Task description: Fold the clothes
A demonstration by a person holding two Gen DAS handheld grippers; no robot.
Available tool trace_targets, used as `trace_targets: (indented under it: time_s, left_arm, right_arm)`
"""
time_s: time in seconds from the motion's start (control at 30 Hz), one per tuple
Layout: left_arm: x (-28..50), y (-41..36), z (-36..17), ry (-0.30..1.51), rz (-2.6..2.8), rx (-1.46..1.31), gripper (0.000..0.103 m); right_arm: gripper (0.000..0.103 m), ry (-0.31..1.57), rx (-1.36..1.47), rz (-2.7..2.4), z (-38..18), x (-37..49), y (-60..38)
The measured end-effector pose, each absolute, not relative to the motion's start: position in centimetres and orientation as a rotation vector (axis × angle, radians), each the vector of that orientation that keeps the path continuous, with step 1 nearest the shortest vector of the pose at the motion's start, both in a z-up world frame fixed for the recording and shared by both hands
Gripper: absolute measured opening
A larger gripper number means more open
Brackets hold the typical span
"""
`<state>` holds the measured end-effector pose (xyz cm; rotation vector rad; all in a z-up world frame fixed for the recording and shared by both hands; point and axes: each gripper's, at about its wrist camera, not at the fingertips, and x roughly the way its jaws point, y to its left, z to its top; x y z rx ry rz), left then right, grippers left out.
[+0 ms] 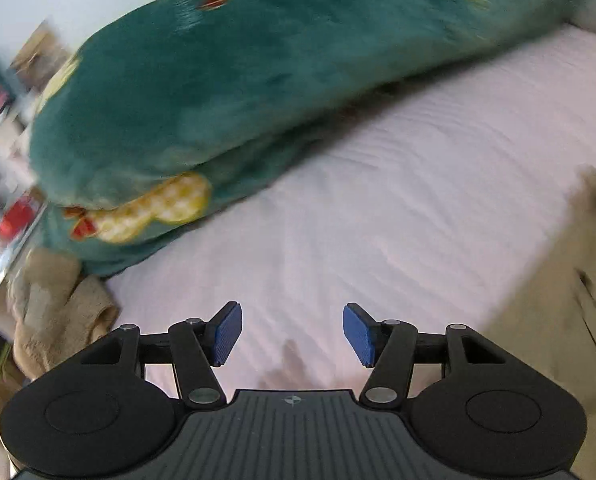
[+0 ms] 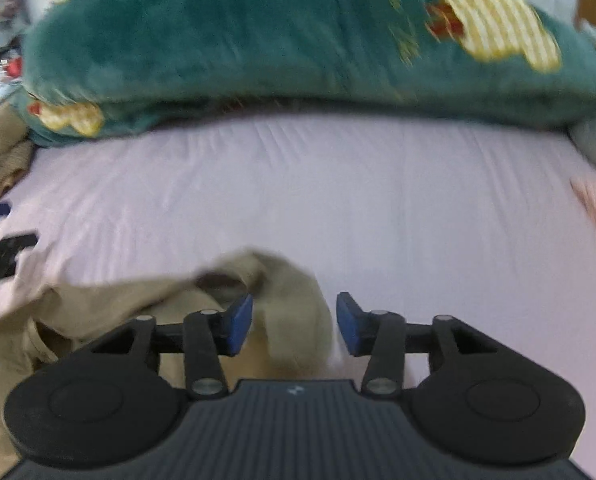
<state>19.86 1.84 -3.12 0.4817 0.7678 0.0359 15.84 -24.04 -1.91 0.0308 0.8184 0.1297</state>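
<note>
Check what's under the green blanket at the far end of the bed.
The green blanket lies bunched on the pink sheet, with a tan towel sticking out at its left end. Anything deeper under the blanket is covered.

The bed sheet (image 2: 338, 200) is smooth, matt pale pink cloth with fine creases. Behind it, the teal blanket (image 2: 257, 40) looks thick and plush. On the sheet lies a beige garment (image 2: 137, 304) of soft matt cloth. The gripper pads (image 1: 229, 332) are ribbed blue, the frames matt black plastic.
</note>
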Motion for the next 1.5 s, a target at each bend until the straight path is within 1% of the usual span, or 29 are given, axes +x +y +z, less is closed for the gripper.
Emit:
trace_targets:
  time_s: [0.03,0.1,0.2,0.27,0.37,0.47,0.53,0.6,0.63,0.67,0.7,0.77,0.87,0.9,0.97,1.0,1.03,1.07,1.1,1.13,1.17,1.2,1.23,1.27,1.33,1.5]
  left_arm:
    - [20.8,2.5,-2.3,0.792,0.049,0.426,0.058]
    - [19.9,2.9,-0.9,0.833,-0.075,0.303,0.058]
    - [16.6,1.4,-0.1,0.867,-0.279,0.272,0.06]
    - [13.8,-0.1,-0.5,0.866,-0.355,0.31,0.066]
    - [11.7,-3.1,-2.8,0.848,-0.359,0.454,0.067]
    - [12.3,-4.8,-5.7,0.859,-0.316,0.558,0.067]
    - [13.2,-5.3,-7.2,0.869,-0.278,0.593,0.068]
    - [14.6,-5.3,-8.3,0.883,-0.232,0.595,0.072]
    - [15.0,-5.0,-7.8,0.888,-0.225,0.579,0.075]
    - [15.3,-4.7,-7.9,0.886,-0.213,0.562,0.083]
    - [15.7,-4.4,-7.9,0.886,-0.201,0.546,0.086]
    - [16.4,-3.1,-8.3,0.904,-0.196,0.494,0.097]
    - [17.2,-1.3,-8.6,0.953,-0.222,0.398,0.099]
    - [17.5,-0.9,-8.8,0.969,-0.231,0.374,0.099]
    - [17.8,-0.5,-8.9,0.984,-0.244,0.355,0.099]
    - [17.6,-0.7,-8.9,0.981,-0.241,0.367,0.099]
    - [17.5,-0.9,-9.0,0.977,-0.238,0.38,0.099]
    - [17.1,-1.2,-9.0,0.964,-0.236,0.396,0.098]
    - [16.7,-1.5,-8.9,0.951,-0.235,0.411,0.097]
    - [16.4,-1.4,-8.8,0.943,-0.239,0.392,0.092]
    - [16.2,-1.3,-8.8,0.935,-0.244,0.372,0.079]
    - [16.0,-1.2,-8.7,0.927,-0.249,0.352,0.07]
    - [15.8,-1.1,-8.4,0.924,-0.251,0.325,0.046]
    - [15.7,-1.0,-8.2,0.92,-0.25,0.312,0.025]
    - [15.6,-1.4,-8.2,0.893,-0.23,0.335,0.015]
    - [16.0,-0.6,-7.6,0.861,-0.229,0.333,0.014]
  right_arm:
    - [0.052,0.82,0.012,0.145,-1.7,16.4,-23.7]
    - [0.053,0.827,-0.029,0.171,-1.5,17.3,-23.0]
    - [0.055,0.86,-0.108,0.173,-2.5,18.2,-22.3]
    - [0.056,0.88,-0.161,0.175,-3.2,18.9,-21.9]
    - [0.056,0.911,-0.241,0.177,-4.3,19.8,-21.2]
    - [0.056,0.937,-0.308,0.181,-5.3,20.7,-20.6]
    - [0.057,0.947,-0.301,0.201,-5.7,21.5,-20.0]
    - [0.057,0.967,-0.337,0.224,-6.6,22.3,-19.0]
    - [0.058,0.97,-0.352,0.239,-7.1,22.7,-18.5]
    - [0.058,0.974,-0.361,0.253,-7.6,23.1,-18.1]
    - [0.059,0.983,-0.358,0.264,-8.1,23.4,-17.8]
    - [0.06,0.992,-0.336,0.261,-8.9,24.1,-17.6]
    - [0.06,0.996,-0.213,0.253,-9.2,24.7,-18.8]
    - [0.057,0.998,-0.185,0.26,-9.2,24.5,-19.1]
    - [0.042,1.004,-0.128,0.275,-9.2,24.2,-19.8]
    - [0.028,1.003,-0.122,0.282,-9.2,24.0,-19.9]
    - [0.012,0.999,-0.153,0.291,-9.0,23.7,-19.5]
    - [0.005,0.995,-0.186,0.297,-8.9,23.3,-19.0]
    - [0.003,0.992,-0.221,0.298,-8.8,23.0,-18.5]
    - [0.002,0.989,-0.257,0.298,-8.7,22.7,-18.0]
    - [0.002,0.984,-0.28,0.295,-8.5,22.4,-17.6]
    - [0.002,0.975,-0.283,0.286,-8.3,22.3,-17.5]
    - [0.002,0.965,-0.285,0.277,-8.0,22.1,-17.4]
    - [0.002,0.953,-0.286,0.266,-7.7,22.0,-17.4]
    - [0.001,0.907,-0.283,0.241,-6.7,21.6,-17.4]
    - [0.001,0.807,-0.327,0.204,-3.9,20.8,-17.3]
